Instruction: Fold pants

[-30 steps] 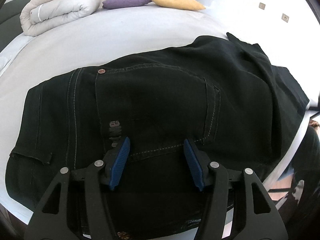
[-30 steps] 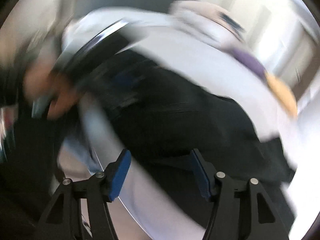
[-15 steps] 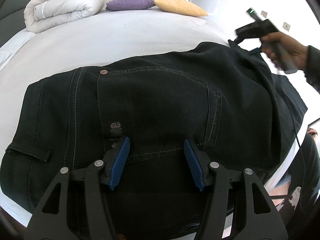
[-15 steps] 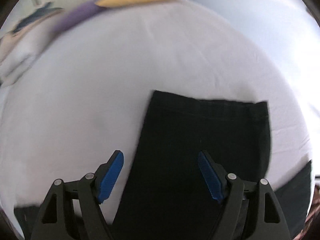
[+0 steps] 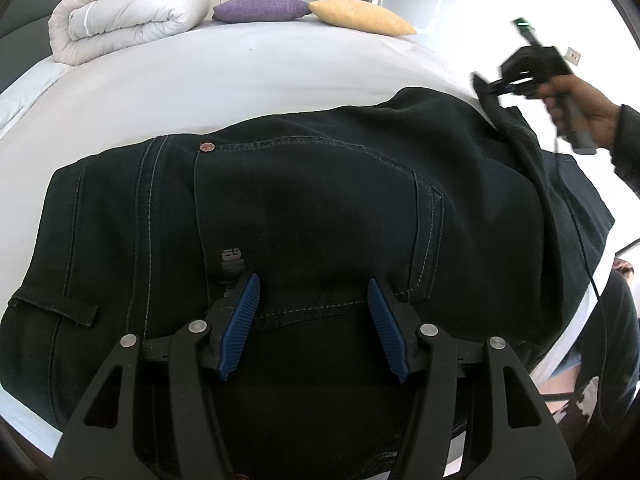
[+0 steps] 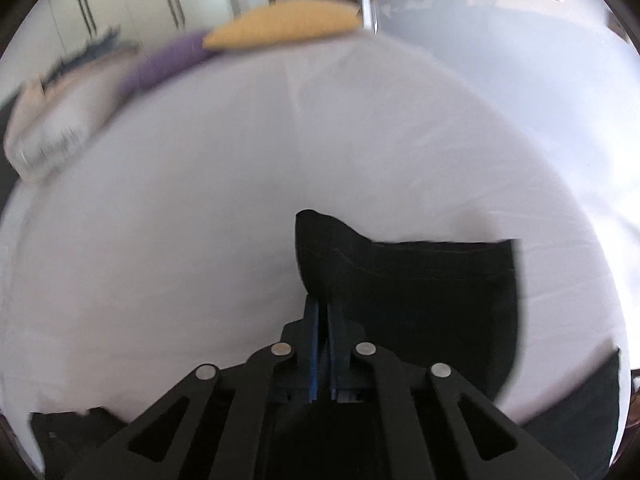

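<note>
Black jeans lie flat on the white bed, seat side up with a back pocket showing. My left gripper is open and hovers just over the seat near the waistband. My right gripper is shut on the hem corner of a pant leg and lifts it off the sheet. The right gripper also shows in the left wrist view, pinching the leg end at the far right.
White bed sheet stretches beyond the jeans. A rolled duvet, a purple pillow and a yellow pillow sit at the far end. The bed edge runs at the right.
My right gripper was open over the pant leg end; it has shut on the hem corner and raised it. The left gripper has stayed over the seat.
</note>
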A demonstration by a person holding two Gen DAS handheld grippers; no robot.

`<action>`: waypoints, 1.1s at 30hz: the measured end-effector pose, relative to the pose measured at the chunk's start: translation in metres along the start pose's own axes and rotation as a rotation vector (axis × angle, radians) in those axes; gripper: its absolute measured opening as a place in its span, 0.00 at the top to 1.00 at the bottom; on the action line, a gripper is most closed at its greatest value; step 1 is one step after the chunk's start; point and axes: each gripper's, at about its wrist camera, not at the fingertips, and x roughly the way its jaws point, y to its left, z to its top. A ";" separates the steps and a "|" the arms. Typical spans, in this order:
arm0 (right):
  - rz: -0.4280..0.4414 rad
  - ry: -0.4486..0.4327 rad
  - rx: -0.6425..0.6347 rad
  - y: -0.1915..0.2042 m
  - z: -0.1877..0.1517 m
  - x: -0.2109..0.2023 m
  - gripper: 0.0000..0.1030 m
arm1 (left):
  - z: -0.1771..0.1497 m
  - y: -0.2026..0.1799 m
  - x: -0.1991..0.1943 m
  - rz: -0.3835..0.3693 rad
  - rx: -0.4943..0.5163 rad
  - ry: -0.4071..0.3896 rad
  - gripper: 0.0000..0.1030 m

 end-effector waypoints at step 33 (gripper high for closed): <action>0.357 -0.184 0.865 -0.282 -0.192 -0.094 0.64 | 0.002 -0.013 0.003 0.043 -0.051 0.010 0.46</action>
